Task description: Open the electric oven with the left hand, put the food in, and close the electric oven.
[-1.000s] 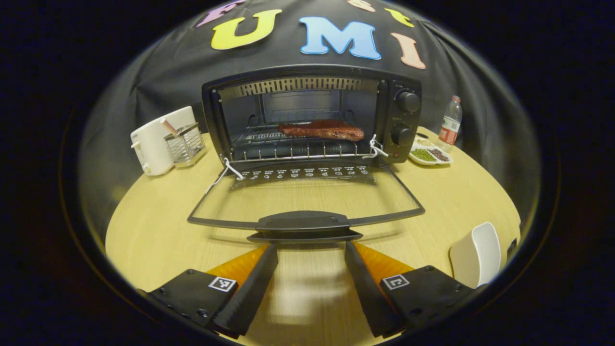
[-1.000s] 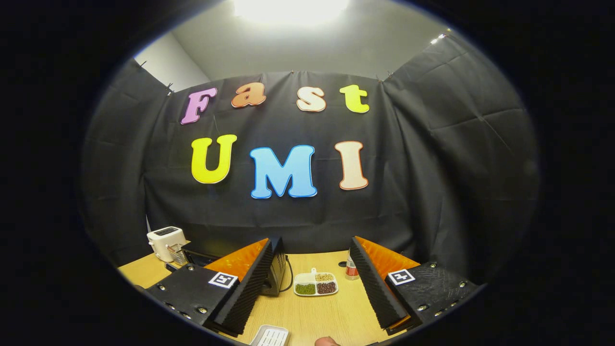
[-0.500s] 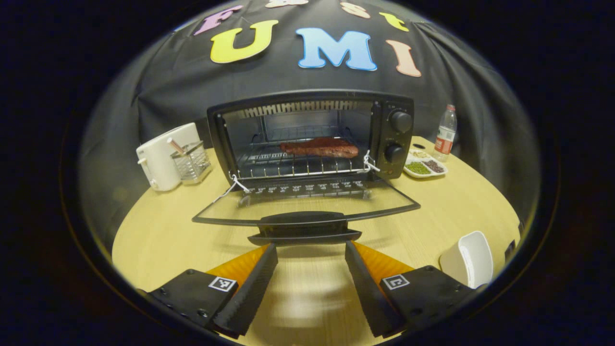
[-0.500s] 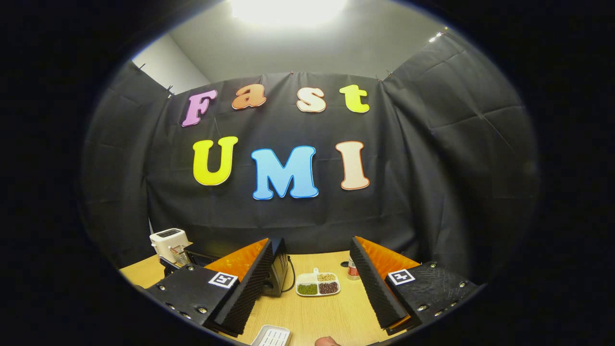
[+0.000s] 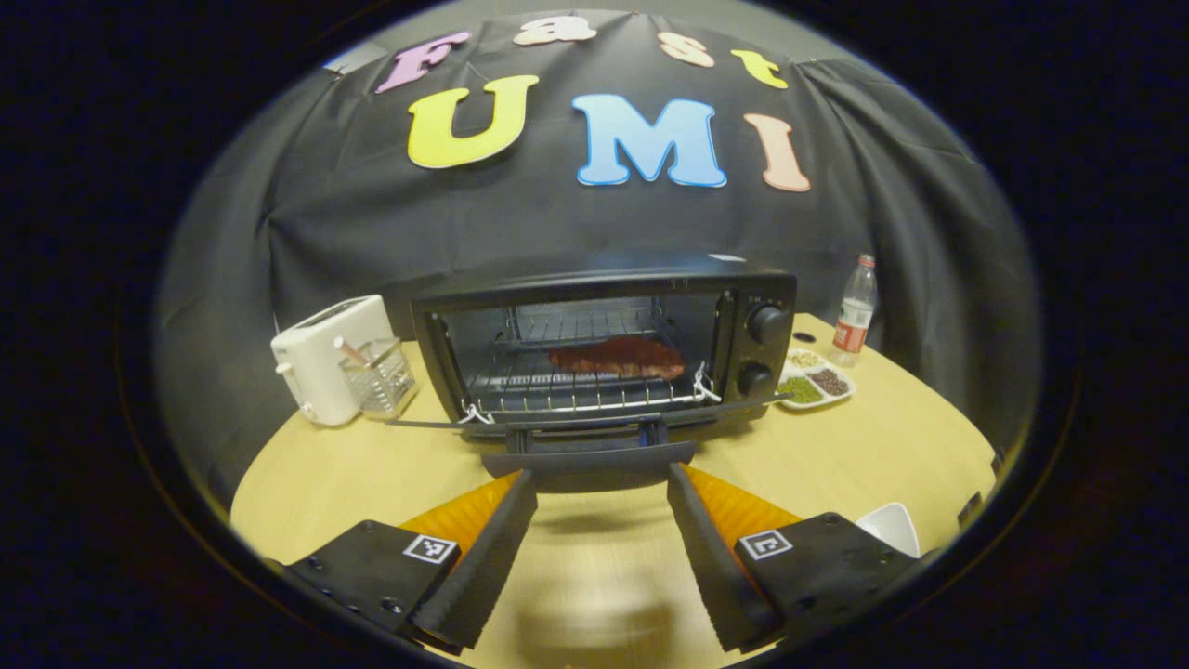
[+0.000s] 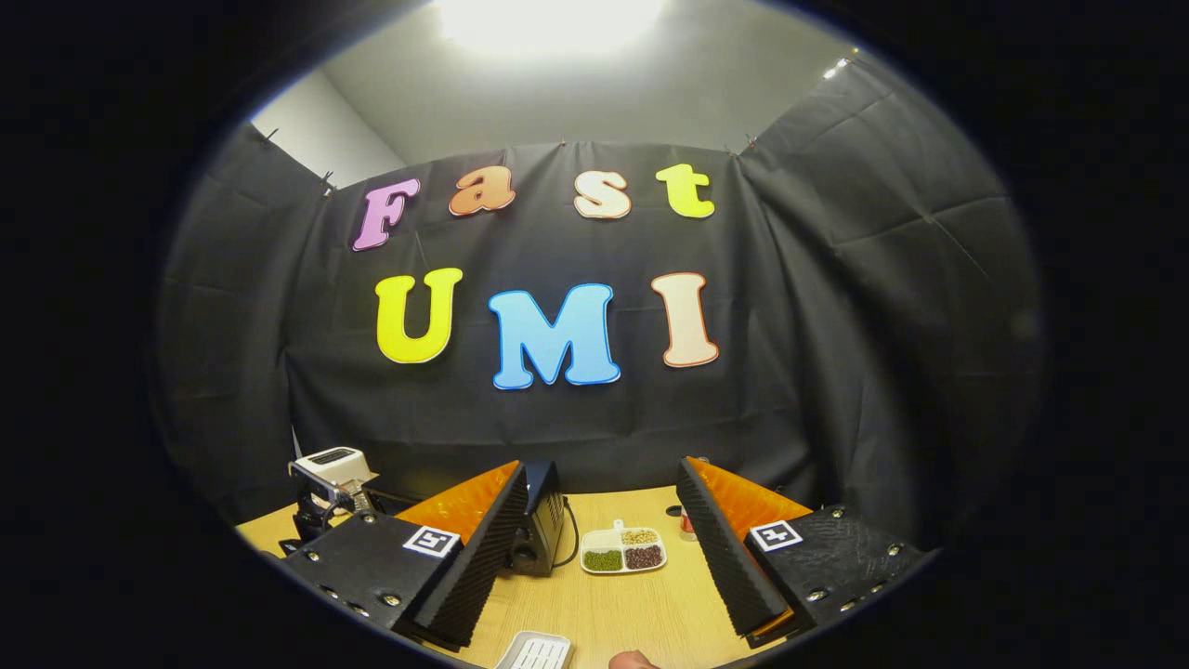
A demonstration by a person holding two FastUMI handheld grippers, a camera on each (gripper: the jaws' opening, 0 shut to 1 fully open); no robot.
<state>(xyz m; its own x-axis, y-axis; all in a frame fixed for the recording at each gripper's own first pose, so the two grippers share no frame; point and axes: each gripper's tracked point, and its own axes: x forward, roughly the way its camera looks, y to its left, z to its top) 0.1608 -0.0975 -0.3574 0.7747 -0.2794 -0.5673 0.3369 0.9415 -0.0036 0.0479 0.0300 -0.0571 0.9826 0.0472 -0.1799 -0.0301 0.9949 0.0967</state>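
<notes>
Left gripper view: electric oven (image 5: 604,348) on the wooden table (image 5: 372,465), door (image 5: 594,423) hanging nearly level, seen almost edge-on, handle (image 5: 587,457) just ahead of the left gripper (image 5: 599,483). Fingers spread wide, released, gripping nothing; tips just short of the handle, contact not confirmed. Food (image 5: 615,357), a reddish slab, lying on the wire rack (image 5: 576,395) inside the oven. Judged: opening done, loading done, closing left to do; door needs lifting from under the handle and pushing up to the oven front. Beside the oven on one side, white toaster (image 5: 320,367) with a wire basket (image 5: 376,376); on the other, sectioned dish of beans (image 5: 816,376) and a plastic bottle (image 5: 853,311). Right gripper view: right gripper (image 6: 599,520) held off to the knob side of the oven, tilted up at the booth wall, fingers parted, empty. Back corner of the oven (image 6: 541,520) with its cord, and the bean dish (image 6: 622,550) past it. Door, rack and food readable from the left view alone; ceiling light (image 6: 548,19) and a white ridged tray (image 6: 534,650) near the table edge given by the right view.
</notes>
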